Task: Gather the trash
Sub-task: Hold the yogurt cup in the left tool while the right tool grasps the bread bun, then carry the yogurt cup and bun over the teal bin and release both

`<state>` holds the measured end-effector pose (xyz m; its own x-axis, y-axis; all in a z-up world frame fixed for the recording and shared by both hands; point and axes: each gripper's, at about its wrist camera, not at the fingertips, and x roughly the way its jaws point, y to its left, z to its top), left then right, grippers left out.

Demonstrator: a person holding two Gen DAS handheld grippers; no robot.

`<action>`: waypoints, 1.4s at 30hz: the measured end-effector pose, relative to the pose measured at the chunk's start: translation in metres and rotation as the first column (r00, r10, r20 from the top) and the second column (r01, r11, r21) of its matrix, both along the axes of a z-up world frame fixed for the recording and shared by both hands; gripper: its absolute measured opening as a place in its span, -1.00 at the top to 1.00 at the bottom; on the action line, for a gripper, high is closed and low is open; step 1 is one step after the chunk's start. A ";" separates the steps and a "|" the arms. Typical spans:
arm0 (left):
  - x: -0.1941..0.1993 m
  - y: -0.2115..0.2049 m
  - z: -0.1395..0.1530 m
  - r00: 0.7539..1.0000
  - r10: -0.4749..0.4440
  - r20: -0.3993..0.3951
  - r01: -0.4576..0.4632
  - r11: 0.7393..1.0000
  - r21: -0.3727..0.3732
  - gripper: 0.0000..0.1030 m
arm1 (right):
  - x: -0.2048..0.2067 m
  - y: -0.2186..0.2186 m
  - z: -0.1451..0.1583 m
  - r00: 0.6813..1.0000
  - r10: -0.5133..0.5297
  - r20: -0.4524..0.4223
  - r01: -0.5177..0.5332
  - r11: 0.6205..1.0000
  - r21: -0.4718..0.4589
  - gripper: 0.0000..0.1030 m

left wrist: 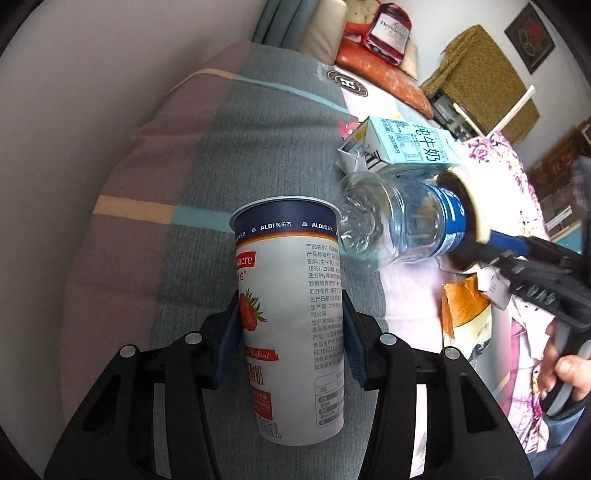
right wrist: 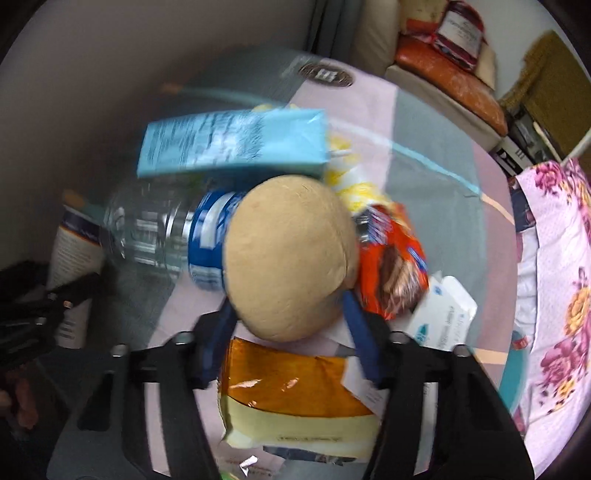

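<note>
My left gripper (left wrist: 290,325) is shut on a white strawberry yoghurt cup (left wrist: 291,295) with a dark blue rim band, held over the striped bed cover. My right gripper (right wrist: 286,317) is shut on a round tan bun-like thing (right wrist: 288,254); it also shows in the left wrist view (left wrist: 476,206) at the right. A clear plastic bottle with a blue label (left wrist: 399,218) lies beside it (right wrist: 166,229). A light blue milk carton (left wrist: 406,144) lies behind the bottle (right wrist: 232,140). An orange snack wrapper (right wrist: 391,266) and a gold-and-cream bag (right wrist: 295,402) lie near the right gripper.
The grey, purple and teal striped cover (left wrist: 258,129) spreads left and ahead. A floral quilt (right wrist: 561,266) lies at the right. A white tissue packet (right wrist: 443,314) sits by the orange wrapper. Cushions and a red box (left wrist: 388,29) stand at the back.
</note>
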<state>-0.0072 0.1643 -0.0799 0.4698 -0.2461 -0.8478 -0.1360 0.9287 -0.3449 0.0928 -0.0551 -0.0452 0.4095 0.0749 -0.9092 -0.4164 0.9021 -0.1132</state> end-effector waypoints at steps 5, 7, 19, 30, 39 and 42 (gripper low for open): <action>0.001 -0.004 0.001 1.000 0.004 -0.003 -0.004 1.000 0.016 0.03 | 0.006 -0.034 0.022 0.995 -0.090 0.045 0.087 0.994 0.063 0.69; 0.002 -0.009 0.002 1.000 0.005 -0.008 -0.005 0.999 0.042 0.03 | 0.014 -0.041 0.018 0.994 -0.109 0.025 0.107 0.992 0.066 0.73; -0.006 -0.006 0.025 0.997 0.070 0.015 -0.071 0.996 0.061 0.04 | 0.032 -0.064 0.011 0.988 -0.152 0.009 0.149 0.977 0.151 0.86; 0.003 -0.046 0.085 0.990 -0.029 0.137 0.024 0.999 0.041 0.04 | 0.015 -0.088 0.043 0.978 -0.165 0.125 0.145 0.977 0.155 0.86; 0.037 -0.113 0.070 0.983 -0.149 0.111 0.143 0.988 0.059 0.04 | 0.005 -0.104 0.050 0.974 -0.168 0.154 0.145 0.978 0.152 0.86; 0.039 -0.116 0.057 0.986 -0.139 0.092 0.132 0.988 0.080 0.04 | 0.001 -0.111 0.056 0.964 -0.171 0.204 0.150 0.982 0.116 0.86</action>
<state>0.0314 0.0487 -0.0224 0.5172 -0.2522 -0.8179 0.0239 0.9595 -0.2808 0.0937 -0.1663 0.0104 0.6061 0.0773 -0.7916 -0.2415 0.9662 -0.0905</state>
